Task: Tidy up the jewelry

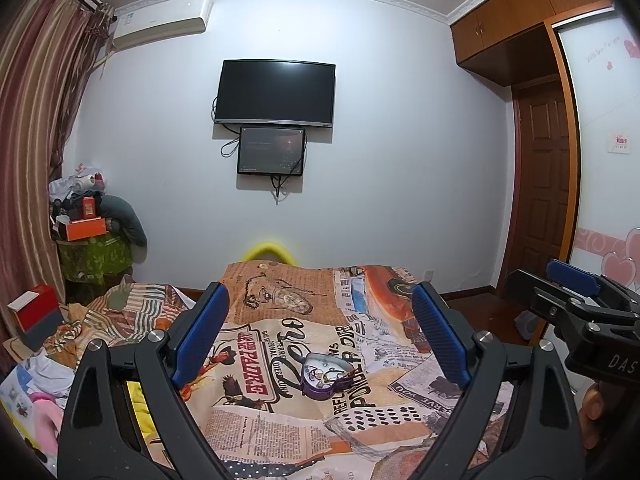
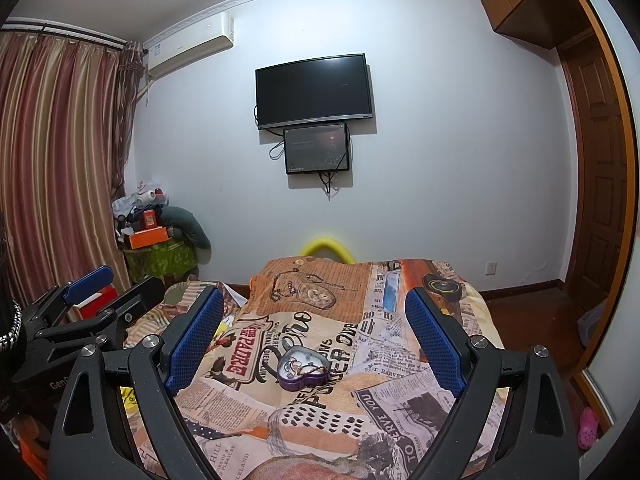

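Both grippers are held spread wide above the bed, the left gripper (image 1: pixel 320 336) and right gripper (image 2: pixel 316 340) each framing a purple heart-shaped jewelry box (image 1: pixel 326 374) with nothing clasped. Tangled jewelry (image 2: pixel 304 368) is seen inside the open box, which rests on a newspaper-print bedspread (image 2: pixel 360 412).

Place: a home bedroom
Signs: bed (image 2: pixel 360 360) with printed cover, wall television (image 2: pixel 314 90), striped curtains (image 2: pixel 60 168), wooden wardrobe (image 1: pixel 500 20)
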The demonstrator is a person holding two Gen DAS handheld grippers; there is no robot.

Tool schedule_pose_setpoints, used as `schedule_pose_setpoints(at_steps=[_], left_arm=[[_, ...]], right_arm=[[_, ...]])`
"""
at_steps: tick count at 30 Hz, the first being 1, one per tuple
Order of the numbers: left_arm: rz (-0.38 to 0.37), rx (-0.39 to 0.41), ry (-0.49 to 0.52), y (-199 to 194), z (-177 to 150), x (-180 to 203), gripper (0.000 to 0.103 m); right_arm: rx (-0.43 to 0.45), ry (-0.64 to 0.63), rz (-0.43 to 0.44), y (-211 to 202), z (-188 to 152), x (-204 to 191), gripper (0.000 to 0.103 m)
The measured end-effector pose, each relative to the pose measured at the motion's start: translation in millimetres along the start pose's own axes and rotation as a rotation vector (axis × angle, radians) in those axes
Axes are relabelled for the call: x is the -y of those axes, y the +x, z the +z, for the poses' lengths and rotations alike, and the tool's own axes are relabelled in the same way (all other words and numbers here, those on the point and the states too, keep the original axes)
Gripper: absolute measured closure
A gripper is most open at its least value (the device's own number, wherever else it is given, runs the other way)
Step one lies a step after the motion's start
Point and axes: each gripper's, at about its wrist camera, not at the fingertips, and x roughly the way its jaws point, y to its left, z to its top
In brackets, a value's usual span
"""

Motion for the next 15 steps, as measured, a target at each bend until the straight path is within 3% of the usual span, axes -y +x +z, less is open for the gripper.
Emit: schedule_pose_setpoints(at_steps=[15], left_arm=[[-0.012, -0.019, 0.002, 2.3, -0.9, 0.0, 0.01]], right_arm=[[0.001, 0.006, -0.001, 0.4, 2.7, 0.4, 0.013]])
